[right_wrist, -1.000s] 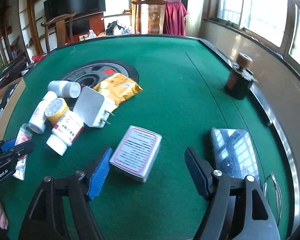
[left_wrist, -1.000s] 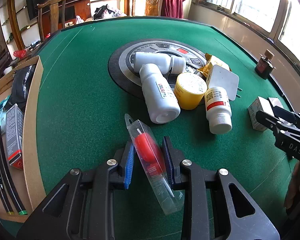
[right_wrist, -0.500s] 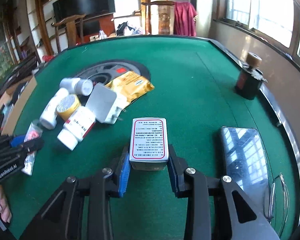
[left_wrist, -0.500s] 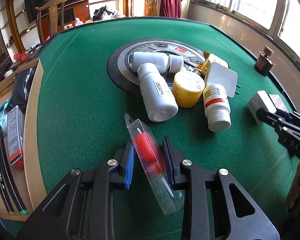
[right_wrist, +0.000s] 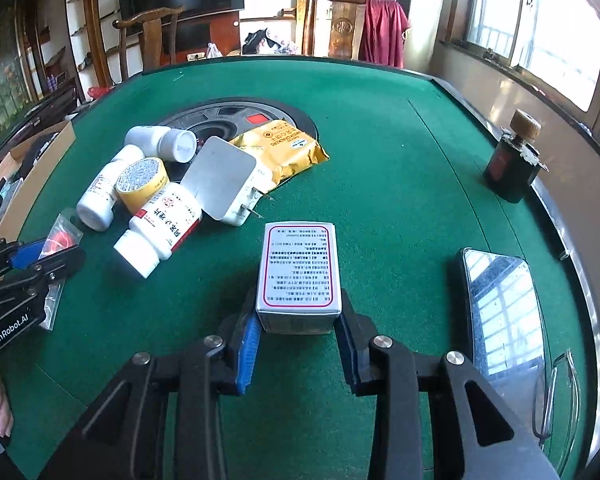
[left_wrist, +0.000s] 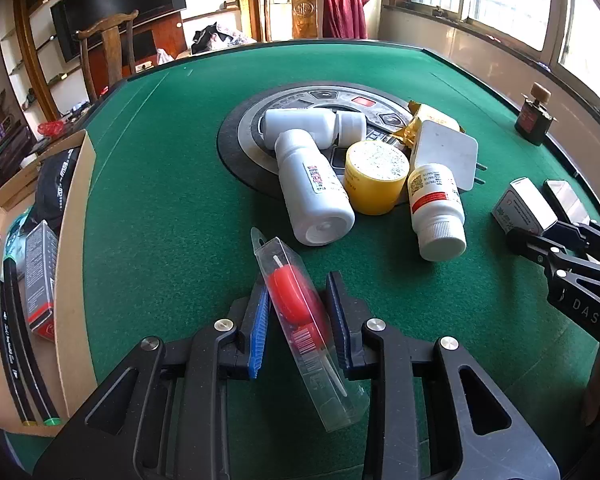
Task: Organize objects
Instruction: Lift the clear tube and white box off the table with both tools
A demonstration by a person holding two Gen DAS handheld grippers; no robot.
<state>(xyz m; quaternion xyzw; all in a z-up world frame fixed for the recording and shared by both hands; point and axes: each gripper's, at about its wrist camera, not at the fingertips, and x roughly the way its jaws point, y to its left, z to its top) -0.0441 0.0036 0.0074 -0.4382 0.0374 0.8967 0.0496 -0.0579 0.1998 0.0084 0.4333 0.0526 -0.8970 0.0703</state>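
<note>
My left gripper (left_wrist: 296, 280) is shut on a clear plastic package (left_wrist: 300, 320) with a red item inside, held a little above the green felt. In the right wrist view my right gripper (right_wrist: 298, 318) is shut on the near end of a small white medicine box (right_wrist: 299, 264) with a red-bordered label. That box (left_wrist: 520, 204) and the right gripper (left_wrist: 540, 236) also show at the right edge of the left wrist view. The left gripper (right_wrist: 40, 256) with its package (right_wrist: 60, 236) sits at the left edge of the right wrist view.
A pile lies mid-table: two white bottles (left_wrist: 312, 188), a yellow jar (left_wrist: 376, 176), a red-labelled bottle (left_wrist: 436, 208), a white charger (left_wrist: 444, 152), a yellow packet (right_wrist: 284, 148). A cardboard box (left_wrist: 74, 240) stands at the left; a dark bottle (right_wrist: 512, 164), phone (right_wrist: 500, 300) and glasses (right_wrist: 556, 392) at the right.
The right gripper's jaws, wide open around the medicine box a second ago, have shut on it and squared it up. The left gripper keeps its hold on the package in place.
</note>
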